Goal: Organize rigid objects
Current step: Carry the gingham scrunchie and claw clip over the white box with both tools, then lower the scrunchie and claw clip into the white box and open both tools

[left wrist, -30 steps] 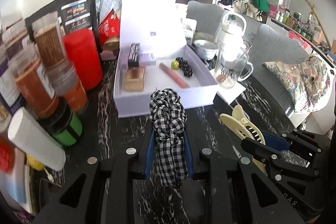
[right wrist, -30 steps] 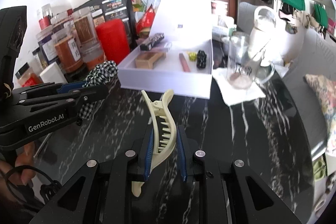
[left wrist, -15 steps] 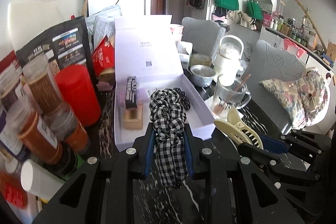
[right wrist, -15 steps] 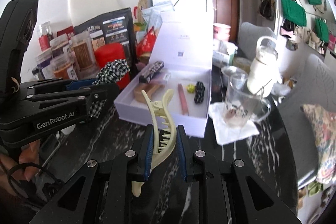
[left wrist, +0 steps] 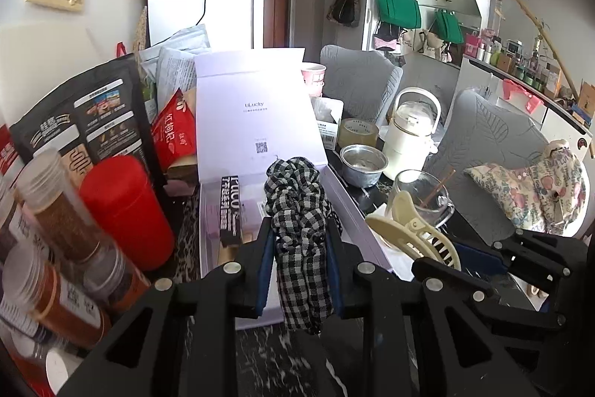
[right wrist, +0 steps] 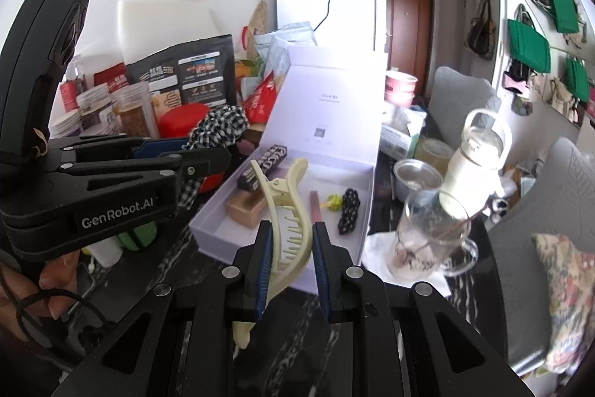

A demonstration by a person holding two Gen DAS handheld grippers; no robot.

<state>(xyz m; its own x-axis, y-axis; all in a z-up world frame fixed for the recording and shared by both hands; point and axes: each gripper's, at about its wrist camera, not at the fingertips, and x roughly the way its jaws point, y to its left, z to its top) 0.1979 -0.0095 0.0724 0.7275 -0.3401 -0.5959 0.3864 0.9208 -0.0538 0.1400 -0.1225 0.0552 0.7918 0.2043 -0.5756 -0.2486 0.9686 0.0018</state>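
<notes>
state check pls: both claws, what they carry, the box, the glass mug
left claw: shut on the checked scrunchie
checked scrunchie: held off the table, hanging loose below the pads
right claw: shut on the cream hair clip
cream hair clip: held tilted, teeth closed
white box: lid open and upright, several small items inside
glass mug: upright on a white napkin, stick inside, near empty
</notes>
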